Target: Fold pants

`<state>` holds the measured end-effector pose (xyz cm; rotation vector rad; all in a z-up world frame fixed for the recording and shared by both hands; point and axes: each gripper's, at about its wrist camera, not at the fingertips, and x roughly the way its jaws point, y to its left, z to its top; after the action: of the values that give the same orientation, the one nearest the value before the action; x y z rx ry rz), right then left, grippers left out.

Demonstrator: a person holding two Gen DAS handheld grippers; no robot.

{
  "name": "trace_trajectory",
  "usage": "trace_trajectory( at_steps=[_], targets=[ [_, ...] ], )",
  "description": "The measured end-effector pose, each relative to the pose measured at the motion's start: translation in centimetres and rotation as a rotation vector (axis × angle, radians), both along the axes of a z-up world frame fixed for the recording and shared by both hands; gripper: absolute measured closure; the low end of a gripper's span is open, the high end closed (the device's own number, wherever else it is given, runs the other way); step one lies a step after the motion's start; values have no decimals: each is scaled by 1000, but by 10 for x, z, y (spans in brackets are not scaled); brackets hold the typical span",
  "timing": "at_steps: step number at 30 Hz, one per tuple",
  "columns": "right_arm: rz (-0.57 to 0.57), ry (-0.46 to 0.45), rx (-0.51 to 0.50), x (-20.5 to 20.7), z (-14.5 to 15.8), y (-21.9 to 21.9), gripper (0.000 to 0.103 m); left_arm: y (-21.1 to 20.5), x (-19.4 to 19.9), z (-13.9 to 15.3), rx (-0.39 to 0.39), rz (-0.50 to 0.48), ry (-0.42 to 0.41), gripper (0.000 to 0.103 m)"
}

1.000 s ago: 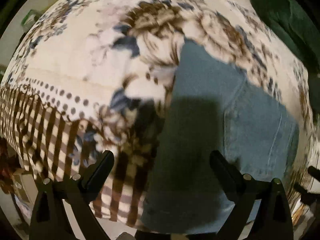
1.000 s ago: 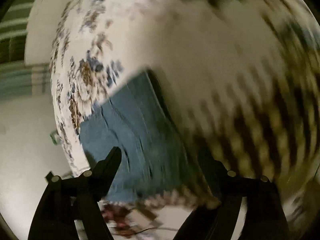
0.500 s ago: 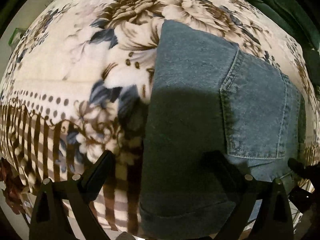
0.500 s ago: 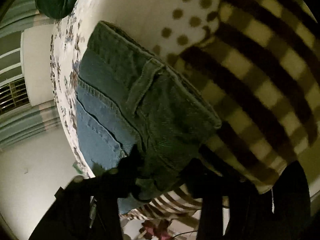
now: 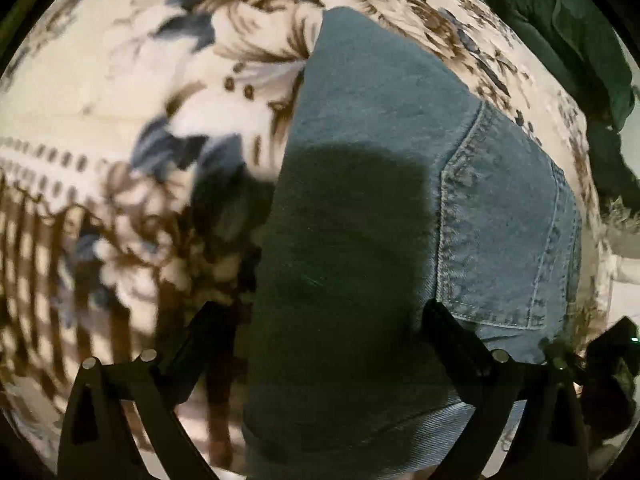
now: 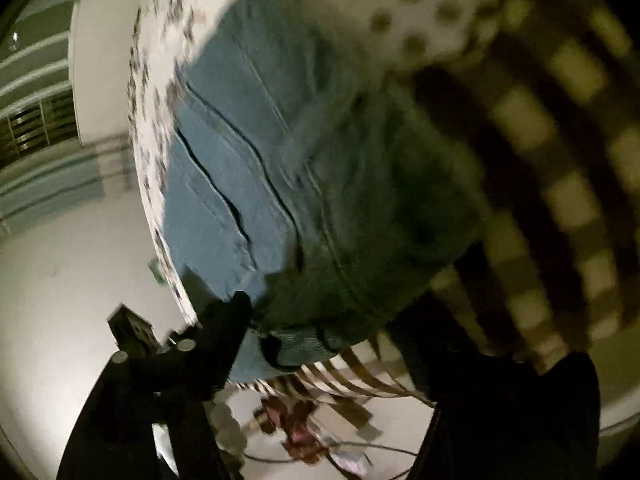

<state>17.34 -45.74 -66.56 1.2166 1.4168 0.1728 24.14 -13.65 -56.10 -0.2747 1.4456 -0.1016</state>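
**Folded jeans under both grippers, near the bed's edge**

The jeans (image 5: 360,240) lie folded into a compact block on the floral blanket (image 5: 120,100), close to the striped border where the blanket drops over the edge. Your left gripper (image 5: 320,344) hangs directly over the block with its fingers spread wide and holding nothing; one finger (image 5: 452,336) sits above the denim by the back pocket (image 5: 508,232), the other over the blanket just beside the block's left edge. The block's long axis runs away from you, roughly along the way that gripper points.

Your right gripper (image 6: 332,320) comes in low from the waistband end, and the stacked layers (image 6: 224,184) show edge-on in its view. Its fingers are apart, with one finger (image 6: 228,320) right at the lower corner of the jeans; blur hides whether it touches. The right is the nearer one to that open edge, so any last tuck or squaring-up probably falls to it. A dark green garment (image 5: 560,40) lies well apart at the far side.
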Motion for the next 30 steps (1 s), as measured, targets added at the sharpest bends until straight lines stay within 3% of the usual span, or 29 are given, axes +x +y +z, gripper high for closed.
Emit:
trace_trajectory(
  at_steps=[2, 3, 4, 5, 7, 10, 12, 14, 16, 17, 18, 19, 20, 21, 23, 26, 30],
  targets=[
    [-26, -6, 24, 5, -9, 6, 23, 2, -1, 2, -49, 7, -35, 13],
    [-49, -7, 33, 7, -14, 7, 23, 0, -5, 3, -81, -1, -60, 40],
    [-73, -17, 41, 9, -15, 7, 24, -4, -6, 7, -78, -12, -72, 49],
    [-105, -46, 54, 10, -13, 7, 25, -9, -8, 13, -66, -29, -87, 65],
    [-137, -79, 57, 13, -4, 7, 26, -8, -14, 25, -100, -10, -96, 76],
    [-145, -116, 75, 8, 10, 4, 35, 4, -16, 32, -182, 51, -84, 76],
    [-104, -120, 79, 6, 8, 2, 38, 14, -12, 20, -229, 82, -49, 70],
    [-23, -61, 34, 9, -5, 2, 37, 18, -4, 3, -250, 104, -16, 54],
    [-9, -46, 57, 14, -14, 2, 31, 20, 3, -12, -322, 132, 11, 43],
    [7, -50, 81, 19, -17, 5, 20, 22, 4, -18, -350, 144, 17, 42],
    [17, -57, 96, 22, -16, 8, 16, 23, 5, -21, -359, 149, 10, 42],
    [22, -63, 105, 25, -14, 10, 15, 23, 5, -20, -357, 147, -2, 46],
    [29, -67, 105, 28, -13, 13, 19, 20, 5, -16, -353, 138, -18, 60],
    [28, -79, 87, 28, -9, 14, 25, 17, 4, -11, -352, 121, -36, 62],
    [45, -96, 43, 29, -1, 20, 53, 12, 4, 0, -330, 111, -55, 75],
    [36, -132, 31, 18, 10, 20, 63, 16, -4, 13, -339, 119, -67, 81],
    [17, -146, 10, 12, 33, 15, 67, 19, -3, 36, -350, 115, -91, 82]
  ],
)
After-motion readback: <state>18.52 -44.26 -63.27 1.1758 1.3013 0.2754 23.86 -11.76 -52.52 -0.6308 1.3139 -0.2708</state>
